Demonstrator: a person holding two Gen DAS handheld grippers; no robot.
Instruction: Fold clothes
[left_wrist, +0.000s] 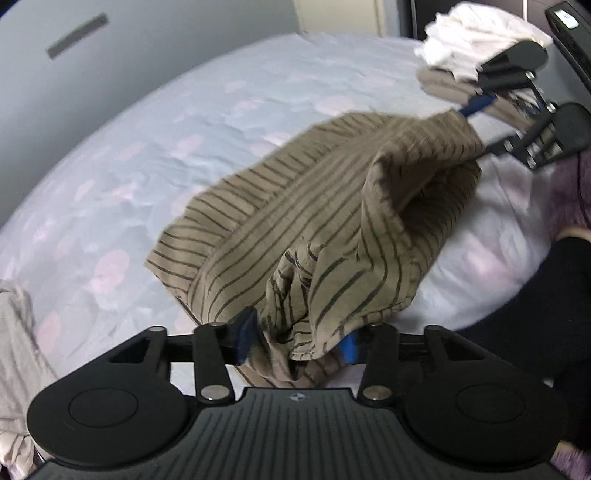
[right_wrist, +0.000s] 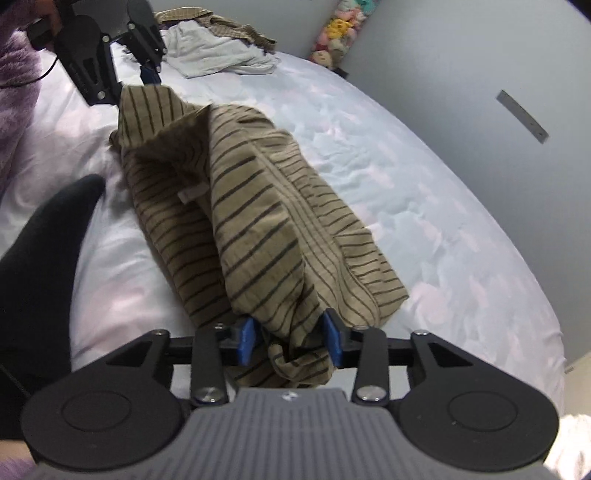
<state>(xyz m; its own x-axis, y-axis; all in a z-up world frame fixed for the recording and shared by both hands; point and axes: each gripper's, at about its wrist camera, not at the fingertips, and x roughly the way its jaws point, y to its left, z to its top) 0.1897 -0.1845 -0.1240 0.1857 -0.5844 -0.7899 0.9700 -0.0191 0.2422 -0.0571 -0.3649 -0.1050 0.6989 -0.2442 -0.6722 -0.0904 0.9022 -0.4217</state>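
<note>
Here both grippers, left (left_wrist: 299, 338) & right (right_wrist: 290, 339), pinch the striped garment (left_wrist: 295, 206); bunched cloth hides the left's far pad.

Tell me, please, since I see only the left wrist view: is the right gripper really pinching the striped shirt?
Observer: Yes, the right gripper has a bunch of the striped shirt between its blue pads.
Operator: Thank you. Is anything beyond my own gripper on the bed?
Observer: A pale garment lies crumpled just past the left gripper.
Operator: Anything else over there?
Observer: Stuffed toys stand against the wall past the bed.
</note>
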